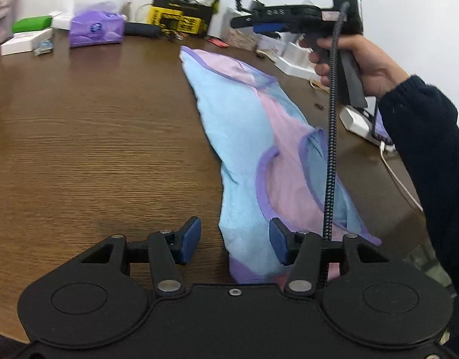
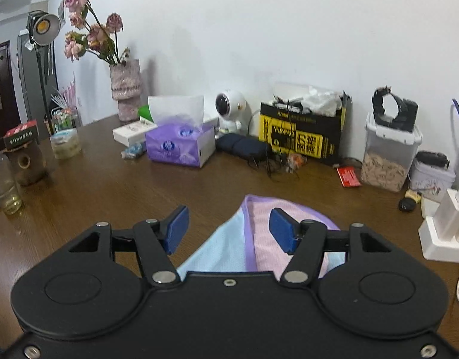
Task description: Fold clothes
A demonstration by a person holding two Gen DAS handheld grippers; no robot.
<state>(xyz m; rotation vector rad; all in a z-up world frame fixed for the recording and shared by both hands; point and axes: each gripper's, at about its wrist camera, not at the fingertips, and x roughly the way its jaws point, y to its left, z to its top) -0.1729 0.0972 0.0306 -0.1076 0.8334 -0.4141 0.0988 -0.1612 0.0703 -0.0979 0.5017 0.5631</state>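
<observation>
A light blue and pink garment with purple trim lies folded lengthwise in a long strip on the brown wooden table. My left gripper is open and empty, just above the near end of the strip. My right gripper is open and empty, held above the far end of the garment. In the left wrist view the right gripper is held in a hand high above the table, its fingers pointing left.
Along the wall stand a purple tissue box, a yellow and black bag, a vase of dried flowers, a clear food container and a white power strip. A glass stands at the left.
</observation>
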